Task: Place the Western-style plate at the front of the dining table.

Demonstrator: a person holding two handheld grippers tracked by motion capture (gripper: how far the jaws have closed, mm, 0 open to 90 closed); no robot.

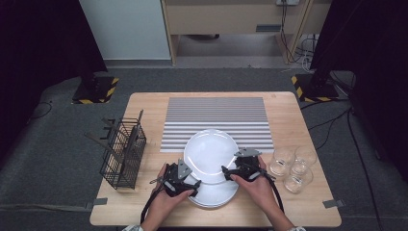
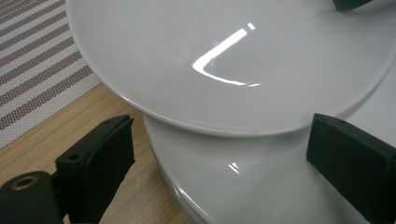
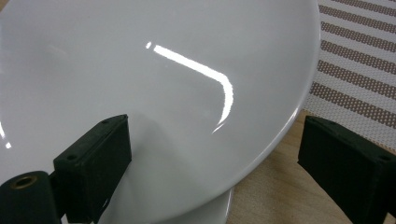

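A: Top plate [image 1: 210,150]?
B: White, tilted, lower edge resting on the plate stack [image 1: 215,193] at the table's [image 1: 144,103] near edge, upper edge over the striped mat [image 1: 215,115].
A: Right gripper [image 1: 231,172]?
B: Jaws spread wide astride the top plate's rim, pads clear, no grip.
A: Left gripper [image 1: 188,188]?
B: Jaws apart too, straddling the stack's edge, holding nothing.

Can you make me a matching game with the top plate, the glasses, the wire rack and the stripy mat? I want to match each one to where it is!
Things:
1. top plate
2. glasses
3. wire rack
4. stripy mat

Places:
A. at the table's left edge
B. in the middle, towards the far side
C. between the two tongs
D. near the table's right edge

Pairs: 1-C, 2-D, 3-A, 4-B
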